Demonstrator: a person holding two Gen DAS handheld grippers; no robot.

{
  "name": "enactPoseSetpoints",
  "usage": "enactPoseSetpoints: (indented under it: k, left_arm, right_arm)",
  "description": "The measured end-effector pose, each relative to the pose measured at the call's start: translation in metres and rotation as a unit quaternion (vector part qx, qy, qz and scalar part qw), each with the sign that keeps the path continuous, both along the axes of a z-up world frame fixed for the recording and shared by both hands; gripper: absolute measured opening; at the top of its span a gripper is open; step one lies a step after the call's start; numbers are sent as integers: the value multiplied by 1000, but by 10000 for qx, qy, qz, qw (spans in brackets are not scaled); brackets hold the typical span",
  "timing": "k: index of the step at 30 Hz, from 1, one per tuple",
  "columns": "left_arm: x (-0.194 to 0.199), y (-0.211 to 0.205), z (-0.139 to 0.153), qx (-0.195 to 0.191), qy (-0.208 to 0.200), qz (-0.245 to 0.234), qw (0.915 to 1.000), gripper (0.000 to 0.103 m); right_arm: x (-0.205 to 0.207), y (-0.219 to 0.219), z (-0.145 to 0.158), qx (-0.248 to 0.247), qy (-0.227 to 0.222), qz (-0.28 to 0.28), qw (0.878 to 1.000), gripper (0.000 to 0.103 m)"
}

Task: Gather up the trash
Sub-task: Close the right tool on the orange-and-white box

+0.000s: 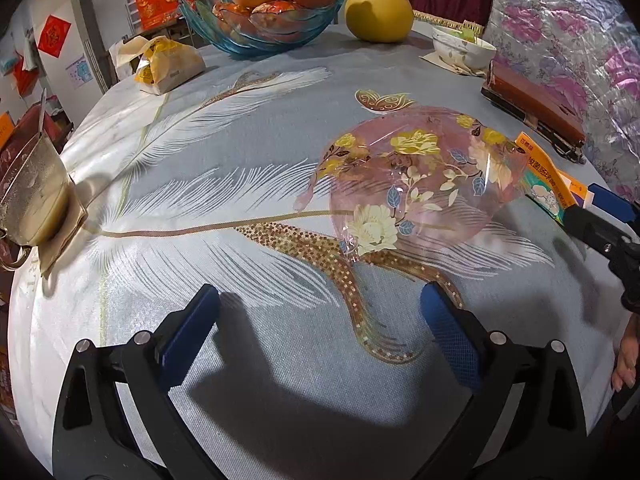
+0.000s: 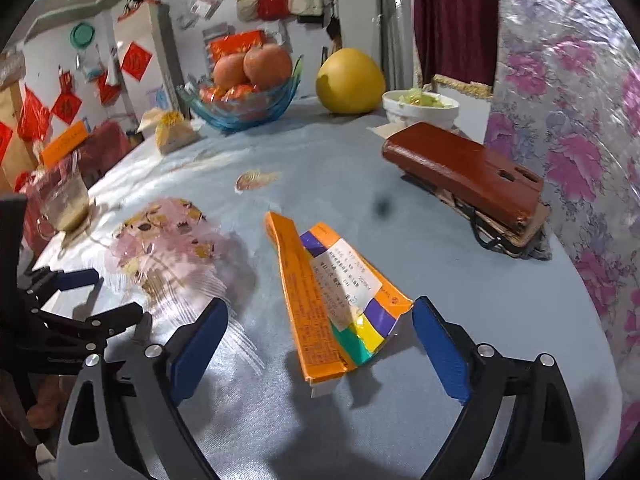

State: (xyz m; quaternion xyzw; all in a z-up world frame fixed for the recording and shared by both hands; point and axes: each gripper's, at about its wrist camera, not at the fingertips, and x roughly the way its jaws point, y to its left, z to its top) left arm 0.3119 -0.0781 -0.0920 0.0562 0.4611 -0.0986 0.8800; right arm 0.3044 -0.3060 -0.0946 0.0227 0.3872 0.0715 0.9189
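A crumpled pink see-through plastic wrapper with flower print (image 1: pixel 412 178) lies on the blue tablecloth, ahead and to the right of my open, empty left gripper (image 1: pixel 320 320). It also shows in the right wrist view (image 2: pixel 168 240). A flattened orange medicine box (image 2: pixel 332 300) lies on the cloth between the fingers of my open right gripper (image 2: pixel 320 332), not gripped. The box also shows in the left wrist view (image 1: pixel 548 176), at the right edge beside the right gripper (image 1: pixel 600 216).
A glass cup with milky drink (image 1: pixel 32 200) stands at the left edge. A blue glass fruit bowl (image 1: pixel 260 24), a yellow pomelo (image 1: pixel 378 10), a white bowl (image 1: pixel 464 46), a bagged snack (image 1: pixel 168 64) and a brown wallet (image 2: pixel 464 168) stand at the back and right.
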Motion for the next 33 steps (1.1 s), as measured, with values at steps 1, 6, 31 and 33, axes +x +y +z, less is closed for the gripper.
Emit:
enactPoseSetpoints:
  k: [1, 6, 31, 33]
  left_arm:
    - [0, 0, 0, -2, 2, -1, 10000, 97]
    - [0, 0, 0, -6, 3, -5, 10000, 97]
    - [0, -1, 1, -14, 10, -20, 10000, 97]
    - [0, -1, 1, -11, 6, -19, 10000, 97]
  right_arm:
    - [2, 2, 0, -16, 46, 55, 10000, 98]
    - [4, 2, 6, -384, -142, 47, 9991, 98]
    - [26, -8, -9, 620, 426, 721, 9946, 57]
    - [20, -10, -8, 727, 373, 687, 9943, 54]
